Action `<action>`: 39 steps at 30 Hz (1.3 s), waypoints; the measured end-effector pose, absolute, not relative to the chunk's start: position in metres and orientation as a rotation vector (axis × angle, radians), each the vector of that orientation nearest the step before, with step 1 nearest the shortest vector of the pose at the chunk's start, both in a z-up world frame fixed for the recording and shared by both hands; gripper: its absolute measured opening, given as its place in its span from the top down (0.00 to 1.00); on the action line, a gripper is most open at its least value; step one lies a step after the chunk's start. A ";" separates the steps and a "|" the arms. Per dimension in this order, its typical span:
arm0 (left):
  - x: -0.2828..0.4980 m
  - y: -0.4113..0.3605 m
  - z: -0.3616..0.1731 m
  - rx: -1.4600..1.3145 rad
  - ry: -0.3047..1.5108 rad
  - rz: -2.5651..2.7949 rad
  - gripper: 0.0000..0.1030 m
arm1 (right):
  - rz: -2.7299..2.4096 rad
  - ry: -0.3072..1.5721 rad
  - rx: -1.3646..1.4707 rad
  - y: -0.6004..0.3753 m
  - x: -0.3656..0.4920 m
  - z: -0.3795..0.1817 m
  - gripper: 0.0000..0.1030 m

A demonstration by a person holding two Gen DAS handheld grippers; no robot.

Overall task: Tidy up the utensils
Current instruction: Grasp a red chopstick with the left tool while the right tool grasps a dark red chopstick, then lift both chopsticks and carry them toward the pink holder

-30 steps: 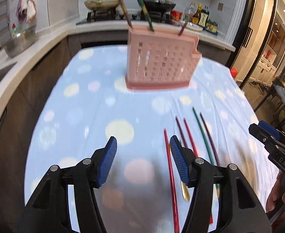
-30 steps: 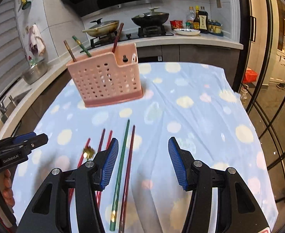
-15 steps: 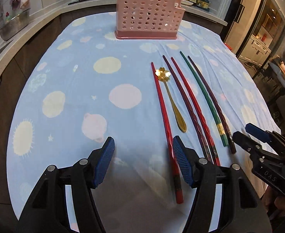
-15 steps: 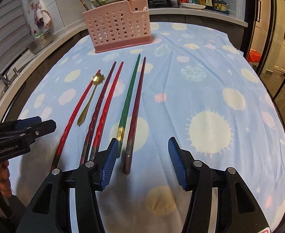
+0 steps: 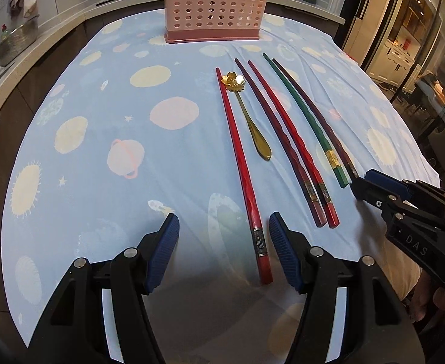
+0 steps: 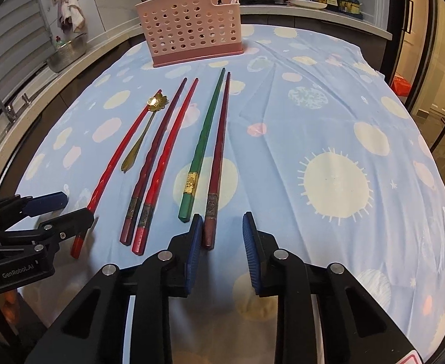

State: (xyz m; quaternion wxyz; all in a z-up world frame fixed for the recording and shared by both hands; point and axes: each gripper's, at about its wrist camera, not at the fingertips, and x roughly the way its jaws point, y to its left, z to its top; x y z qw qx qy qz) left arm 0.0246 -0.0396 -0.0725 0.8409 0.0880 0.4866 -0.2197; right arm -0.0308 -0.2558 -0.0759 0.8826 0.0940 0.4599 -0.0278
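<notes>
Left gripper (image 5: 224,251) spread astride bright red chopstick (image 5: 242,170), right gripper (image 6: 219,239) spread around dark brown chopstick (image 6: 219,151), perforated pink plastic holder (image 6: 192,30) beyond.

A utensil holder (image 5: 212,6) stands near the far edge of the table (image 5: 101,157), with several utensils standing in it. Before it, five chopsticks and a spoon (image 5: 246,115) lie side by side, running from near edge toward far. The leftmost chopstick (image 5: 240,163) lies just left of the spoon; a close pair (image 5: 286,139) lies to the spoon's right, and a second pair (image 6: 213,139) lies rightmost. A kitchen counter (image 6: 313,15) runs behind the table.
</notes>
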 end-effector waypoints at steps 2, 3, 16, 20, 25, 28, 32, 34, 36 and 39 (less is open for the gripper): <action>0.023 -0.040 -0.073 0.203 1.020 -0.453 0.46 | -0.066 0.957 0.200 -0.258 -0.030 -0.076 0.80; 0.022 -0.041 -0.073 0.215 1.015 -0.445 0.48 | -0.066 0.958 0.201 -0.259 -0.030 -0.076 0.80; 0.014 -0.037 -0.073 0.225 1.007 -0.468 0.93 | -0.065 0.945 0.147 -0.249 -0.021 -0.077 0.93; 0.016 -0.034 -0.071 0.200 1.026 -0.489 0.93 | -0.061 0.947 0.166 -0.250 -0.021 -0.076 0.93; 0.019 -0.027 -0.060 0.153 1.022 -0.493 0.93 | -0.068 0.918 0.181 -0.256 -0.026 -0.064 0.93; 0.020 -0.022 -0.048 0.124 1.002 -0.491 0.93 | -0.072 0.885 0.195 -0.262 -0.027 -0.051 0.93; 0.023 -0.018 -0.023 0.100 0.946 -0.498 0.93 | -0.074 0.827 0.212 -0.272 -0.027 -0.028 0.93; 0.027 -0.016 -0.012 0.084 0.921 -0.507 0.93 | -0.071 0.798 0.226 -0.278 -0.025 -0.016 0.93; 0.032 -0.016 0.000 0.067 0.892 -0.513 0.93 | -0.066 0.764 0.242 -0.284 -0.021 -0.002 0.93; 0.041 -0.016 0.019 0.048 0.844 -0.516 0.93 | -0.062 0.714 0.249 -0.291 -0.015 0.017 0.93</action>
